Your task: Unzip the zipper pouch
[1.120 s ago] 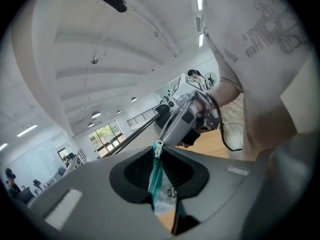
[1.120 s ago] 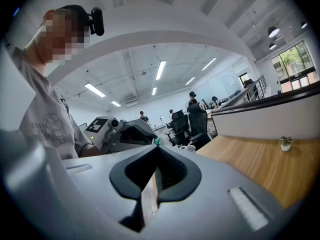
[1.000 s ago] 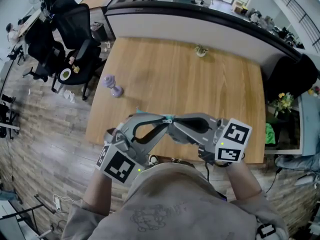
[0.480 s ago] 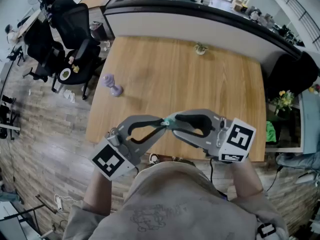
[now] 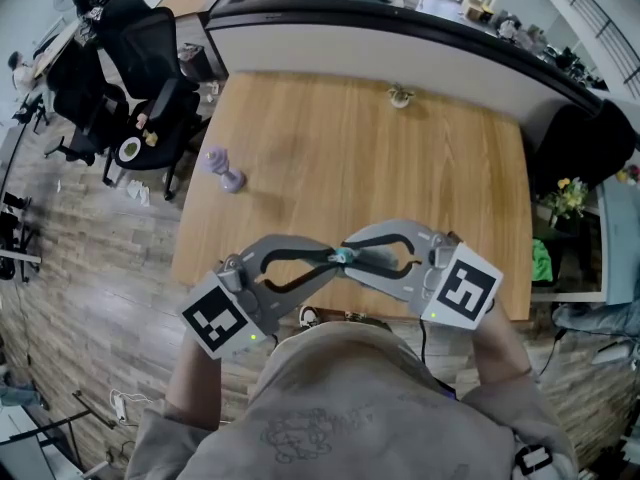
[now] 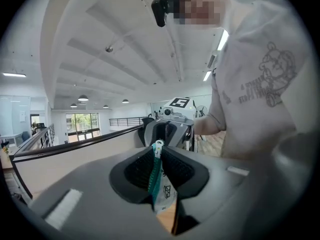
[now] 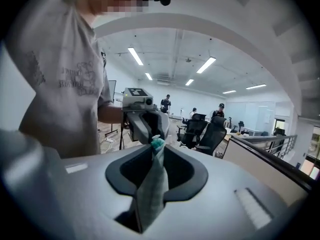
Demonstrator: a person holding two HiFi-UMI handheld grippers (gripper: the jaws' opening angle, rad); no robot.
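Low in the middle of the head view: the left gripper [image 5: 330,259] and the right gripper [image 5: 356,255] meet tip to tip, with the zipper pouch [image 6: 163,194] between them.
Pouch: it is small and thin, with a teal zipper edge. It is held up in front of the person, and in the head view it sits over the near part of the table [image 5: 350,158].
Left gripper: its jaws are clamped on the pouch, right along the teal zipper edge.
Right gripper: its jaws are opening. The pouch stands between them with a dark gap on each side.
Table edges: the near edge runs just under the grippers. The far edge sits against a long curved white wall [image 5: 400,53]. The left edge drops to the wood floor [image 5: 90,268].
Open room: most of the table top is bare wood.
Things on the table: a purple thing [image 5: 226,172] sits at the left, well apart from the grippers. A small thing [image 5: 402,99] sits at the far edge.
Upper left of the head view: black chairs [image 5: 150,78] stand on the floor beside the table.
Writing on the pouch: there is a small black mark, too small to read.
Writing on the shirt [image 5: 340,408]: there is a drawing with lines of print, which cannot be read.
Marker cubes: the one at lower left [image 5: 225,323] and the one at lower right [image 5: 462,290] show black and white squares, no words.
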